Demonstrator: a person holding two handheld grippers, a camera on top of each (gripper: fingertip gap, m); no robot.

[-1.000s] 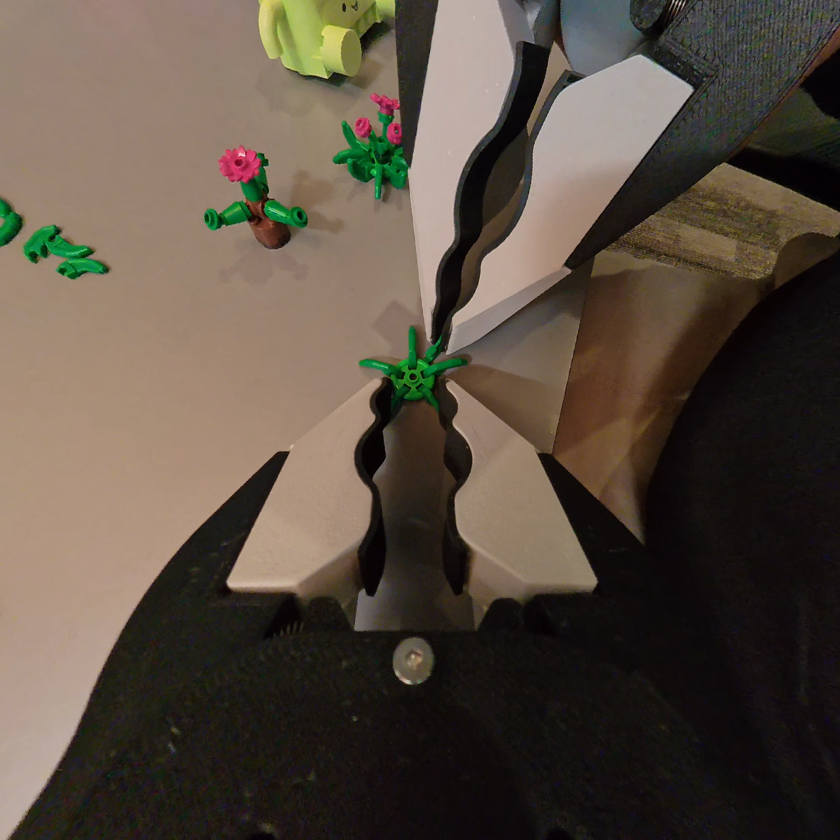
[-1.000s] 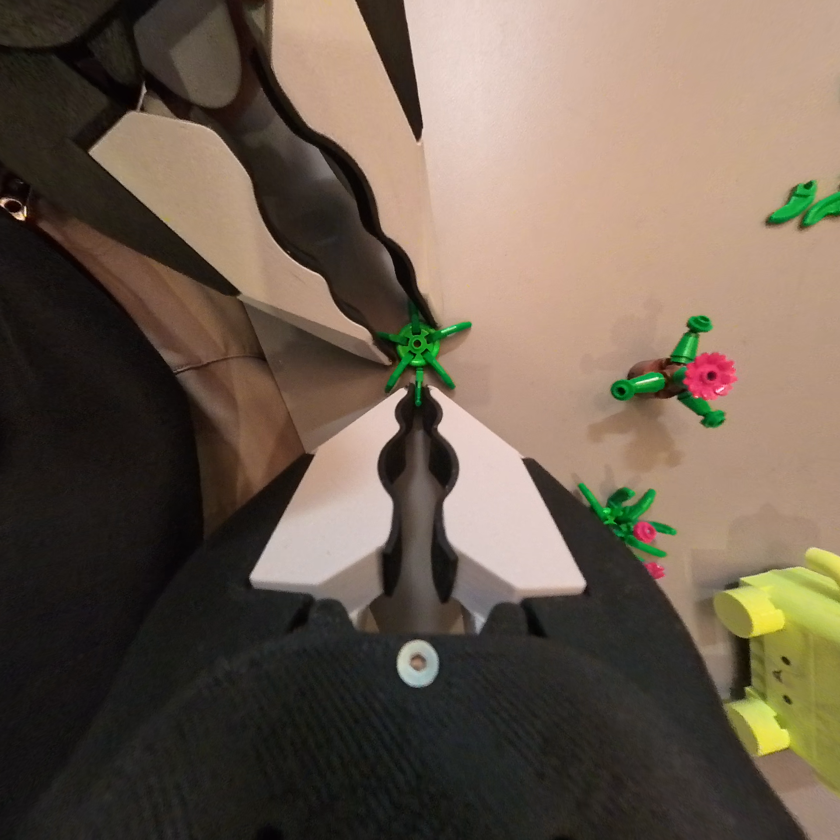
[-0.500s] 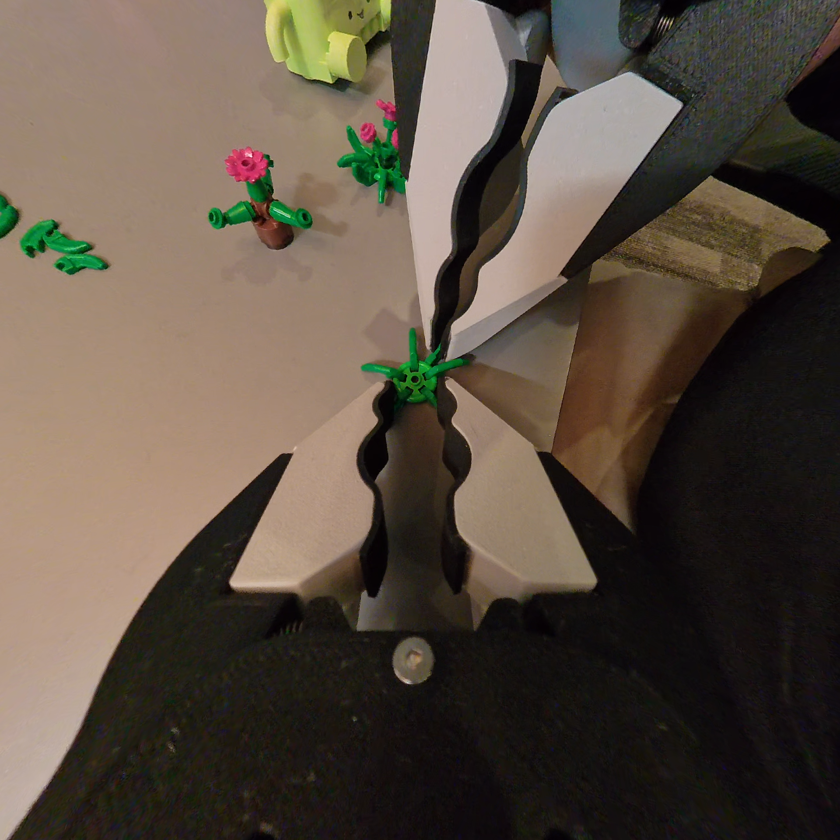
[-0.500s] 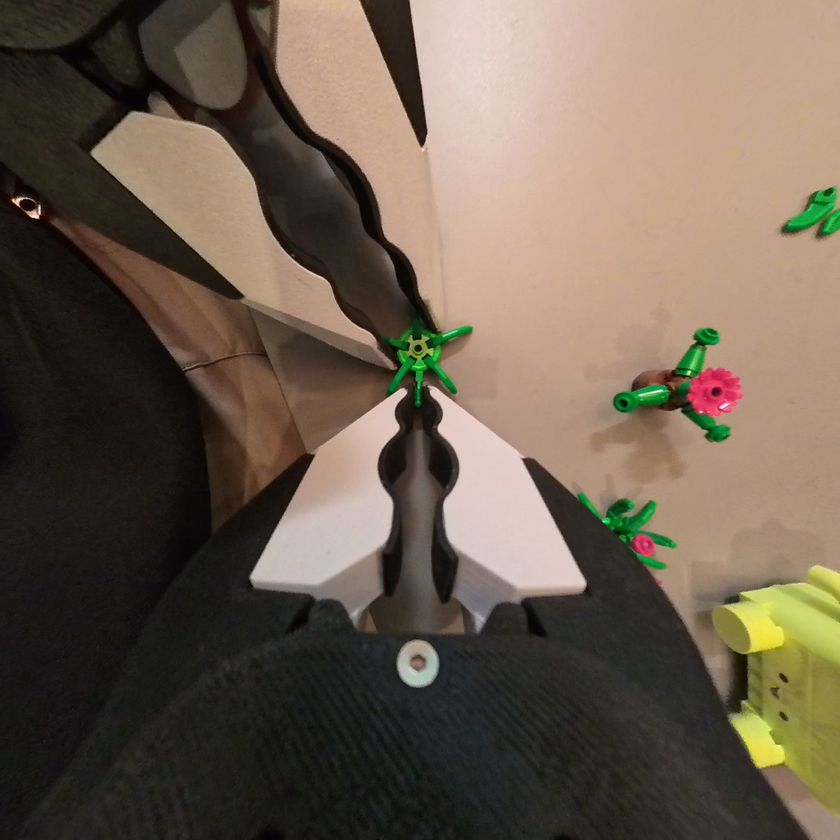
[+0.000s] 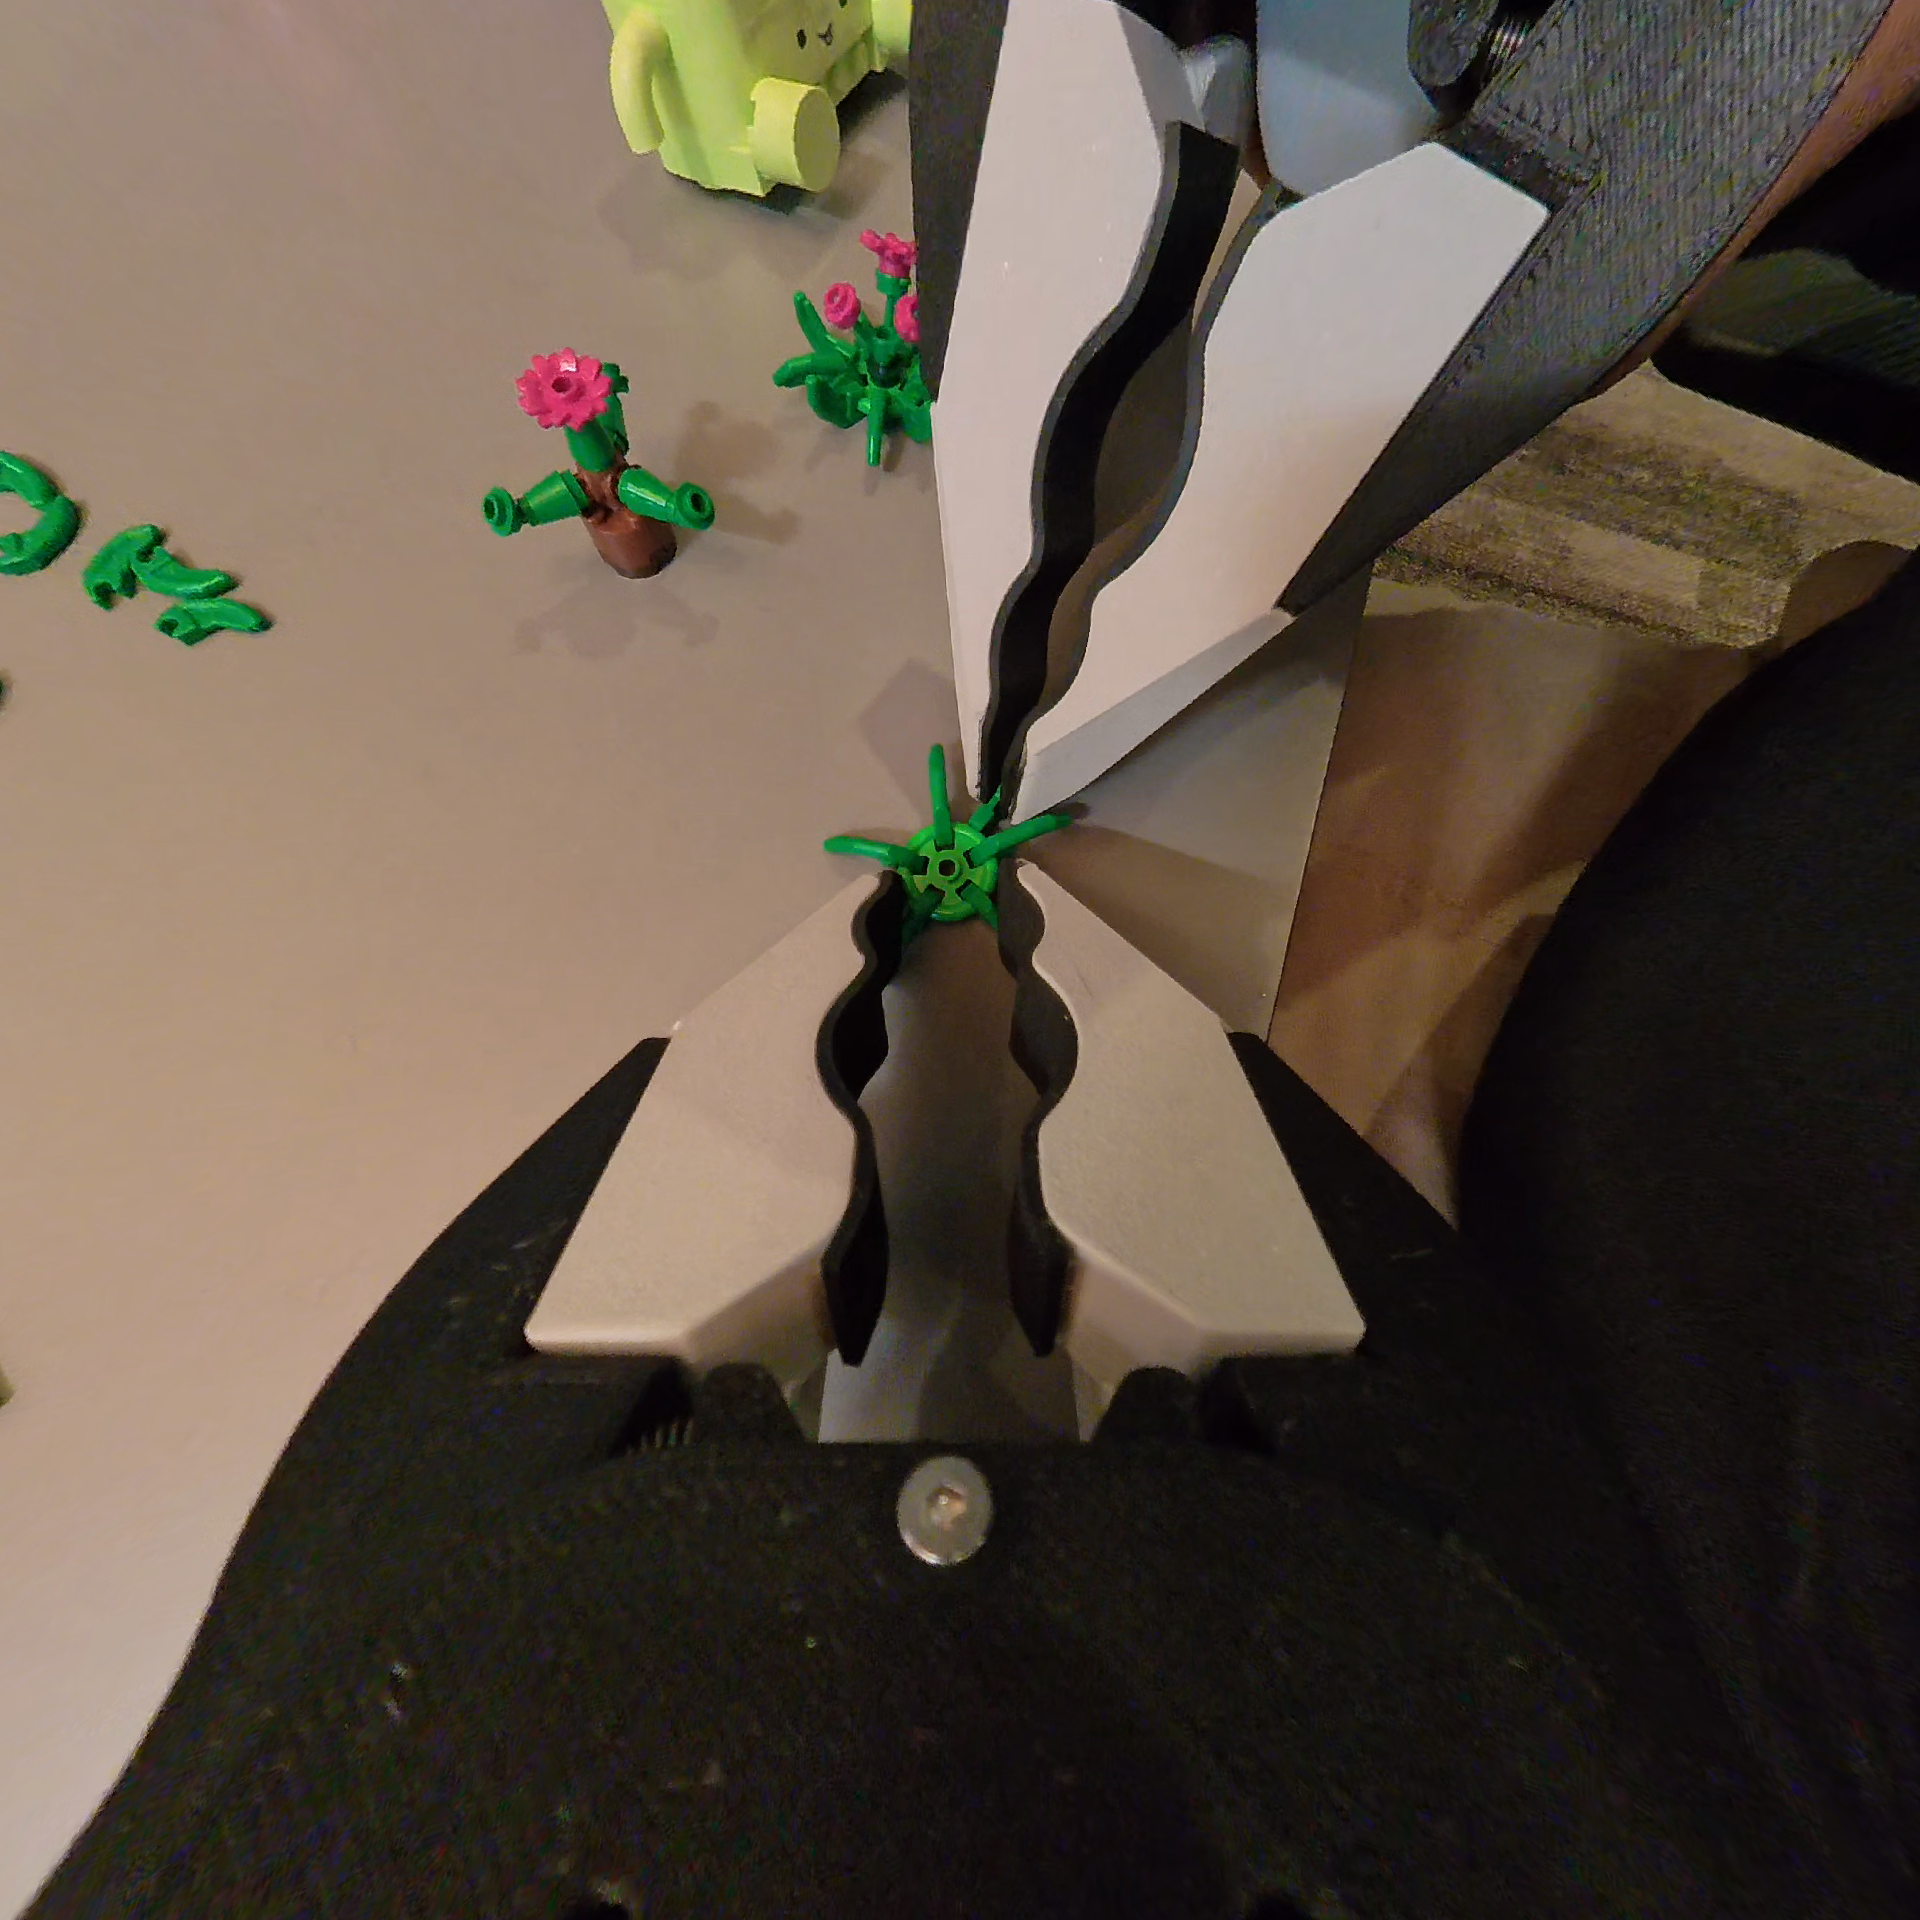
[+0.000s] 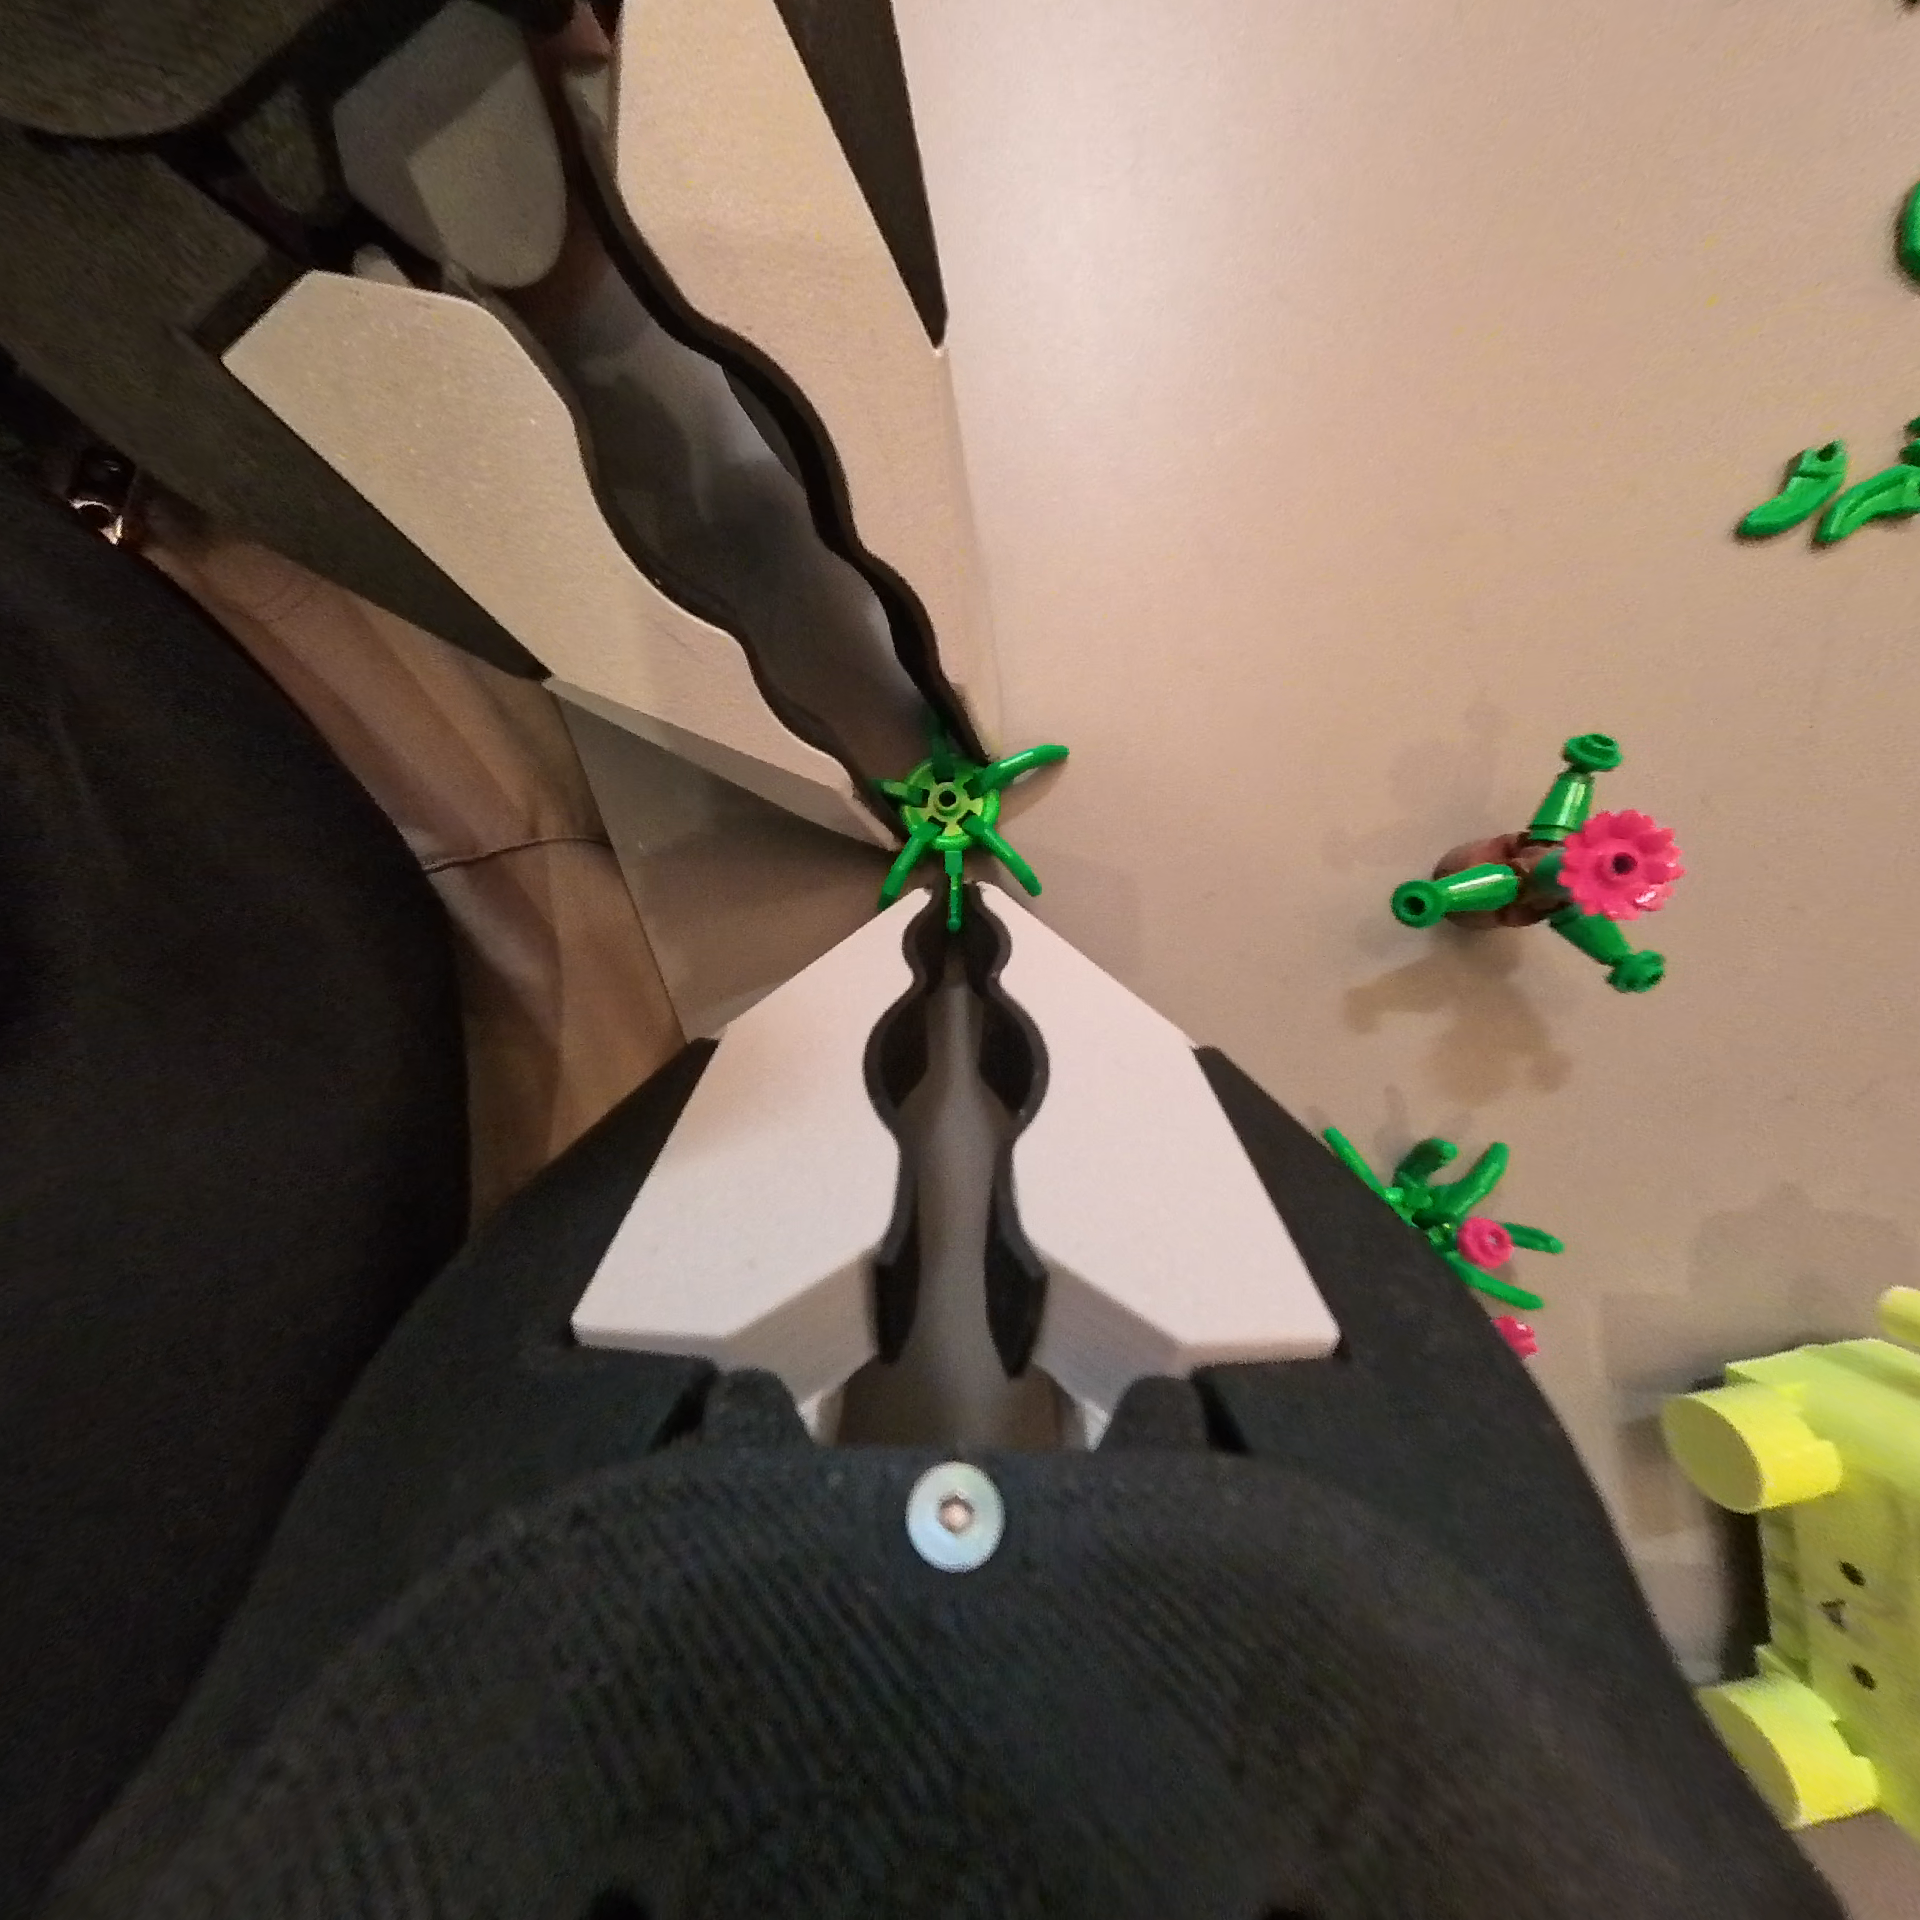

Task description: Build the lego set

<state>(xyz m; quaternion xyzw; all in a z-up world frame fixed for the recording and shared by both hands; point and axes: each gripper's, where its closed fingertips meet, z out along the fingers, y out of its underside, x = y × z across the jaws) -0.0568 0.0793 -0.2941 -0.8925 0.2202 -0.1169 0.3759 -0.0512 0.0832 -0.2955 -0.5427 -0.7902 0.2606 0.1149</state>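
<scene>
Between both tools [image 5: 940,902], green leaf piece [image 5: 945,868], seemingly pinched.

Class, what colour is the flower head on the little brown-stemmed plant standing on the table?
Pink flower head; clearest in the left wrist view.

Each camera sat just behind its own gripper's fingers, looking forward along them and down at the grey tabletop [image 5: 312,935] from close range. The left wrist view faced the right gripper [image 5: 1003,769], which entered from the top; the right wrist view faced the left gripper [image 6: 920,769], entering from upper left. Both views met at the green spiky leaf piece [image 5: 945,868] [image 6: 945,805]. Both also took in the pink flower stem [image 5: 592,468] [image 6: 1538,873], the flower cluster [image 5: 862,364] [image 6: 1455,1216] and the lime-yellow figure [image 5: 748,94] [image 6: 1808,1558].
</scene>
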